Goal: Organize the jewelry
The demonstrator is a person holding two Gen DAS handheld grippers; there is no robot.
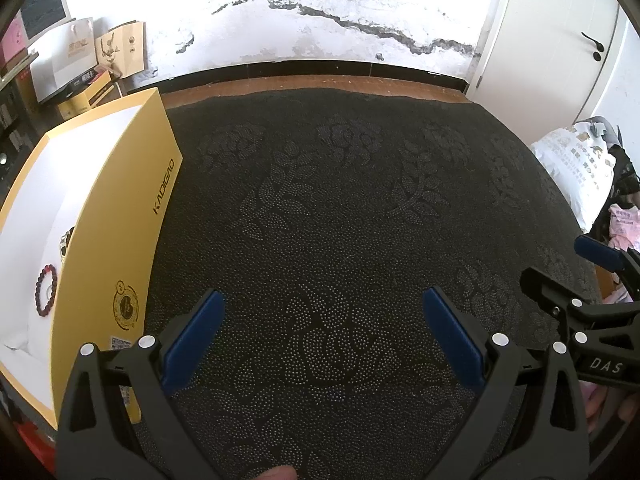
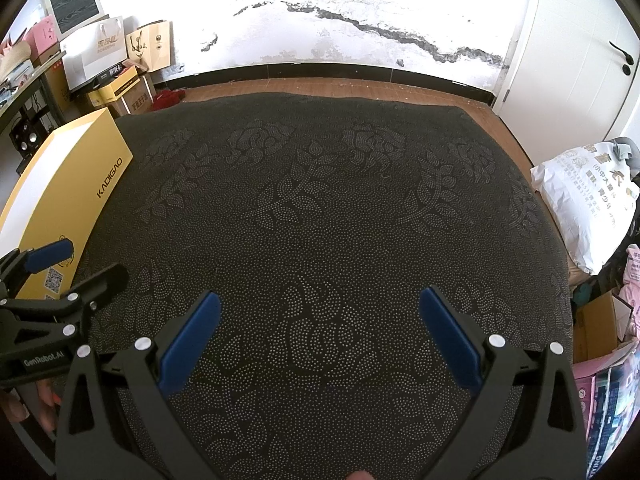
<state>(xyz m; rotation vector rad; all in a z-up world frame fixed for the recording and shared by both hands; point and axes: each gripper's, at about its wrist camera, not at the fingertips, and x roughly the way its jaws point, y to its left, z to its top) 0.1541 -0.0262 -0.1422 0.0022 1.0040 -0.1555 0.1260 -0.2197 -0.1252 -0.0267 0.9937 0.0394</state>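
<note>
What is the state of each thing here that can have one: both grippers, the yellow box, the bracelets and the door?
left gripper: open, holds nothing
right gripper: open, holds nothing
yellow box: open, lid off
dark red bead bracelet: lying inside the box
second bracelet: in the box, partly hidden by the wall
white door: shut

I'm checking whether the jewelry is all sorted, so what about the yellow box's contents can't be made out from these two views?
- Left wrist view: the yellow box wall hides most of the interior; only a dark red bead bracelet and part of a second beaded piece show.
- Left wrist view: the frame edge cuts off the box's left side.
- Right wrist view: only the box's outer wall shows; the interior is hidden.
</note>
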